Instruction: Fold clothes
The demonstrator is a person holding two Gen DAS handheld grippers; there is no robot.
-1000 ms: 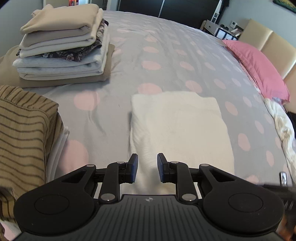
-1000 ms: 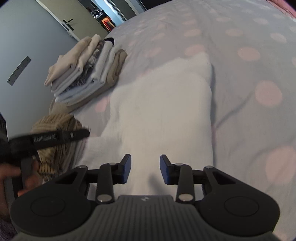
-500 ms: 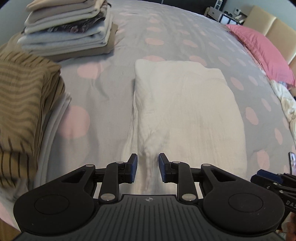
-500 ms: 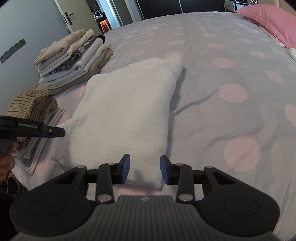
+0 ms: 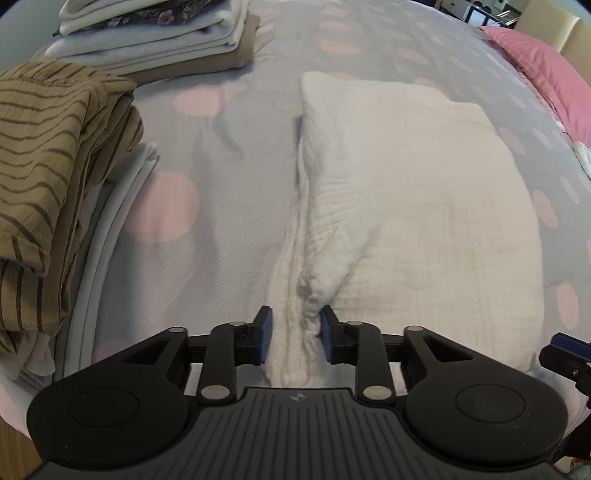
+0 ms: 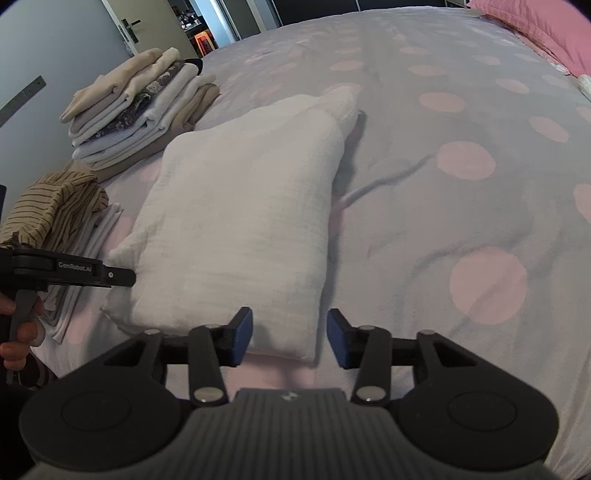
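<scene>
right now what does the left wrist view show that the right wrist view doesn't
Only the left wrist view: the left hand-held gripper head-on, its jaws opening around the bunched near-left edge of the white folded cloth, and beige headboard panels at top right.

Only the right wrist view: the right hand-held gripper, jaws opening around the cloth's near-right corner, a grey door with a handle, and the person's hand on the left tool.

Both: the cloth, the polka-dot bedcover, the stack of folded clothes, the striped brown garment and the pink pillow.

Soft daylight, sharp, fisheye-warped edges
</scene>
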